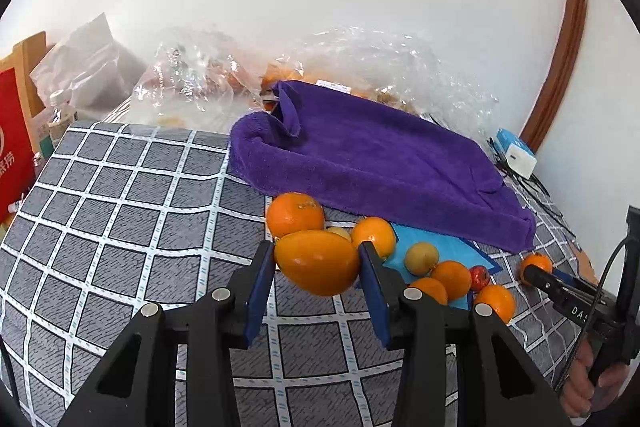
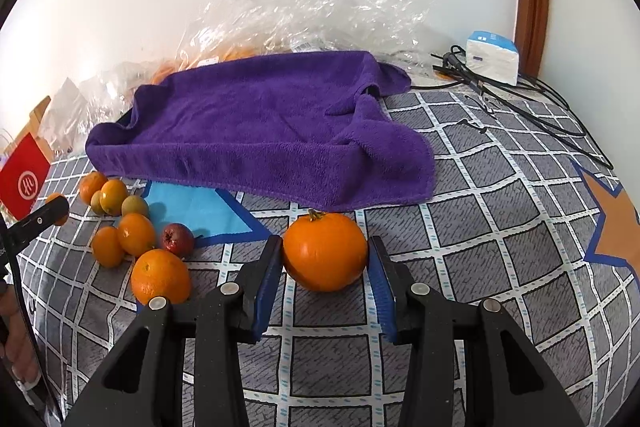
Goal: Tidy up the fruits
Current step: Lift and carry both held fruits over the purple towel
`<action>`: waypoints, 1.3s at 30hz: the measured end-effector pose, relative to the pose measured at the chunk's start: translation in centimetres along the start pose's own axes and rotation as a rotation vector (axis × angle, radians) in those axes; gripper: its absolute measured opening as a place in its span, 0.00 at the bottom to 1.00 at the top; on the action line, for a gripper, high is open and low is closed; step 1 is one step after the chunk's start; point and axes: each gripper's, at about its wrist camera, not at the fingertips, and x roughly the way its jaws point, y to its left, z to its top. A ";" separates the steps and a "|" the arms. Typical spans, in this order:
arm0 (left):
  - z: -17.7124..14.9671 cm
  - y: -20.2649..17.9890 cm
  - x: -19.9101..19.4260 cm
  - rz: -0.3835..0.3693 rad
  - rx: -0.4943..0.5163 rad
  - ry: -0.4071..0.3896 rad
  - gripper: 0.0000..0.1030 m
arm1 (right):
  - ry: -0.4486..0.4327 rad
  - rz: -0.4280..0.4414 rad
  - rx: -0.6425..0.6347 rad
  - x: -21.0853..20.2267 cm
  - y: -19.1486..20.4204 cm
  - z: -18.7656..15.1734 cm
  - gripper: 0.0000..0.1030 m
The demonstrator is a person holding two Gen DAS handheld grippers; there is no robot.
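Note:
My left gripper (image 1: 318, 261) is shut on a large orange (image 1: 317, 262) and holds it just above the checked cloth. Behind it lie an orange (image 1: 295, 214), another orange (image 1: 374, 235), a yellow-green fruit (image 1: 421, 258) and a small red fruit (image 1: 479, 278), with several more oranges. My right gripper (image 2: 325, 259) is shut on an orange with a stem (image 2: 325, 251) that rests on the cloth. The same fruit pile shows at the left of the right wrist view, with a loose orange (image 2: 161, 277) nearest. A purple towel (image 2: 260, 123) covers a low tray behind the fruit.
Crumpled clear plastic bags (image 1: 360, 67) lie against the wall behind the towel. A white charger box (image 2: 492, 57) with black cables (image 2: 532, 107) is at the back right. A red box (image 1: 14, 131) stands at the left edge. A blue paper sheet (image 2: 192, 209) lies under the fruit.

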 end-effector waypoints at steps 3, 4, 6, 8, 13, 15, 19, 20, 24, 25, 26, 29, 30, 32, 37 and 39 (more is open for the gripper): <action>0.1 0.5 0.1 -0.003 -0.028 0.006 0.39 | -0.007 0.006 0.013 -0.1 -0.3 0.0 0.41; 0.1 0.6 0.2 -0.003 -0.036 0.009 0.39 | -0.010 0.011 0.018 -0.2 -0.4 0.0 0.41; 0.1 0.8 0.3 -0.001 -0.044 0.015 0.39 | -0.015 0.019 0.021 -0.3 -0.5 0.0 0.41; 0.0 0.8 0.2 0.007 -0.042 0.007 0.39 | -0.023 0.026 0.025 -0.5 -0.5 0.0 0.41; 0.0 0.5 -0.2 0.030 -0.020 -0.019 0.39 | -0.043 0.043 0.047 -0.8 -0.9 0.0 0.41; 0.0 0.5 -0.2 0.033 -0.020 -0.021 0.39 | -0.048 0.046 0.054 -0.9 -1.0 0.0 0.41; 0.0 0.4 -0.3 0.046 -0.017 -0.033 0.39 | -0.053 0.052 0.060 -1.0 -1.1 0.0 0.41; 0.0 0.4 -0.4 0.050 -0.015 -0.039 0.39 | -0.055 0.052 0.060 -1.0 -1.1 0.0 0.41; 0.0 0.3 -0.6 0.053 -0.008 -0.055 0.39 | -0.061 0.045 0.061 -1.2 -1.2 0.0 0.41; 0.0 0.3 -0.6 0.053 -0.009 -0.058 0.39 | -0.064 0.046 0.062 -1.3 -1.2 0.0 0.41; 0.0 0.3 -0.7 0.054 -0.011 -0.061 0.39 | -0.066 0.046 0.063 -1.4 -1.2 -0.1 0.41; 0.0 0.4 -0.8 0.061 -0.016 -0.073 0.39 | -0.070 0.044 0.063 -1.5 -1.2 0.0 0.41; 0.0 0.4 -0.9 0.065 -0.017 -0.078 0.39 | -0.071 0.043 0.063 -1.5 -1.2 0.0 0.41; 0.1 0.4 -0.9 0.069 -0.018 -0.083 0.39 | -0.067 0.040 0.062 -1.4 -1.2 0.0 0.41; 0.1 0.4 -0.8 0.075 -0.018 -0.081 0.39 | -0.062 0.018 0.047 -1.4 -1.0 0.1 0.41; 0.0 0.5 -0.7 0.074 -0.022 -0.077 0.39 | -0.058 0.010 0.033 -1.5 -0.8 0.0 0.41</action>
